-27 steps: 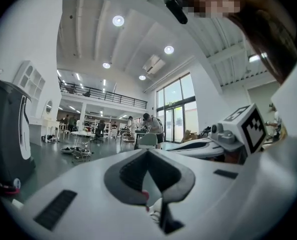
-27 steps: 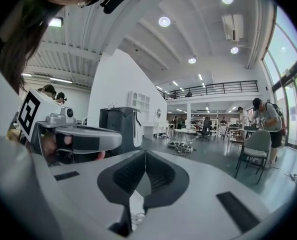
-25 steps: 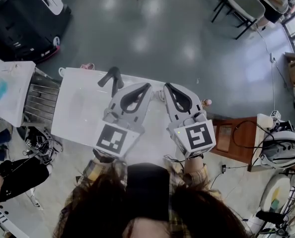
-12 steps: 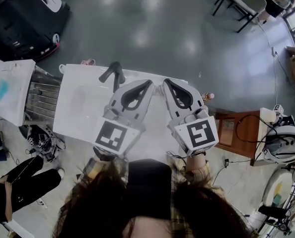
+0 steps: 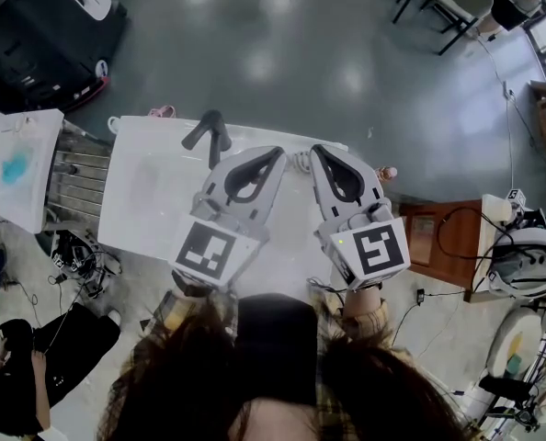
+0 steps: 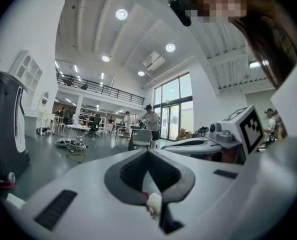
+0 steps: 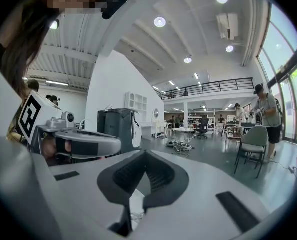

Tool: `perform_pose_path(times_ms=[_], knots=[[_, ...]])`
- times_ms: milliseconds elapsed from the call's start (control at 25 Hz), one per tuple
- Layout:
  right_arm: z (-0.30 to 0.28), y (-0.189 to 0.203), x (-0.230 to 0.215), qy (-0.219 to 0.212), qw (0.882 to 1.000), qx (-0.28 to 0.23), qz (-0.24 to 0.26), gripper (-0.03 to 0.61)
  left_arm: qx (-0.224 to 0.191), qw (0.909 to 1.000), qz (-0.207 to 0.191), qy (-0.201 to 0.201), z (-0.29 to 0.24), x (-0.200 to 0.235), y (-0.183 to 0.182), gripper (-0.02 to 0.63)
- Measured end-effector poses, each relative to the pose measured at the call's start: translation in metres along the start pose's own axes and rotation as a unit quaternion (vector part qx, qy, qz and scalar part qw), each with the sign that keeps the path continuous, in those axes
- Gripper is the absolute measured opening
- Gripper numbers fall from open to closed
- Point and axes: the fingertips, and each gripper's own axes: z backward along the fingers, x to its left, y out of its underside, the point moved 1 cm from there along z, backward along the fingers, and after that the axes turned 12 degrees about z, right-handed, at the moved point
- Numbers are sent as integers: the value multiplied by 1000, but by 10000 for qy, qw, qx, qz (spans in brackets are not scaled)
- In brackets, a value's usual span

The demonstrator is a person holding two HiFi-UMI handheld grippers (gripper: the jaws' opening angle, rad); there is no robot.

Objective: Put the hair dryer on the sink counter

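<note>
Hair dryer at edge of counter

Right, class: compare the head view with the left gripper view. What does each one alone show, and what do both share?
Only the head view: the dark hair dryer lying on the white counter. Only the left gripper view: ceiling lights, a balcony railing and a person standing by the windows. Both: the left gripper with its jaws shut, and the right gripper with its marker cube.
</note>
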Motion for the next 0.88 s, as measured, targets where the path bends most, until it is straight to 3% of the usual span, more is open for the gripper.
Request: perform_pose_path(times_ms=[880], knots=[[-1,7,2,-47,9999,125,44,15,18,10000,35,39,-1,-2,1,16]])
